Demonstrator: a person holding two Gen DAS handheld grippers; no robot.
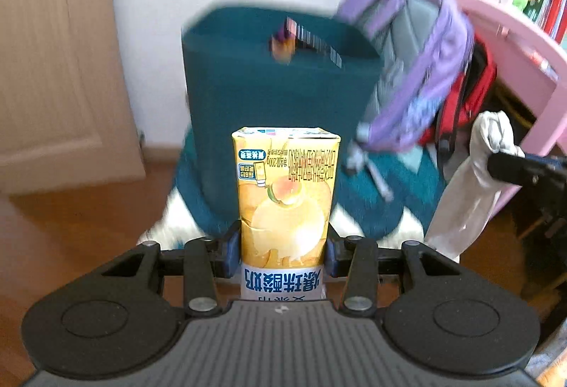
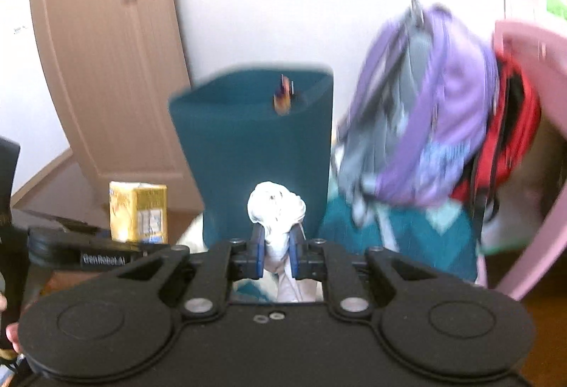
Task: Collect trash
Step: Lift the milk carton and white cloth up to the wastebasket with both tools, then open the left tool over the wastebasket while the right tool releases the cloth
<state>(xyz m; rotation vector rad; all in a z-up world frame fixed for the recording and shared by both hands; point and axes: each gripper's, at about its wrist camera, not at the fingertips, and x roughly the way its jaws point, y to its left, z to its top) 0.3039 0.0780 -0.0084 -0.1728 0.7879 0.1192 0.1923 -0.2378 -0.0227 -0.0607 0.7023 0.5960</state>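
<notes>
Blurred purple backpack [image 1: 418, 68], indistinct item in teal bin [image 1: 269, 93]

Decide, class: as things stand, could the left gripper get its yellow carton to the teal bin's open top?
Probably yes. The left gripper grips the yellow carton, and the teal bin stands directly ahead with nothing between; the purple backpack hangs off to one side.

Yellow printed paperboard drink carton [image 1: 285, 206], smooth with a slight sheen, at centre of the left wrist view. Crumpled white tissue wad [image 2: 276, 210], soft and matt, at centre of the right wrist view. Teal plastic bin [image 1: 269, 86], smooth and matt, behind the carton. Purple-and-grey cloth backpack [image 1: 418, 68], upper right. Matt black plastic gripper body with blue pads [image 1: 232, 250]. Glossy brown wood floor [image 1: 71, 227], left.
</notes>
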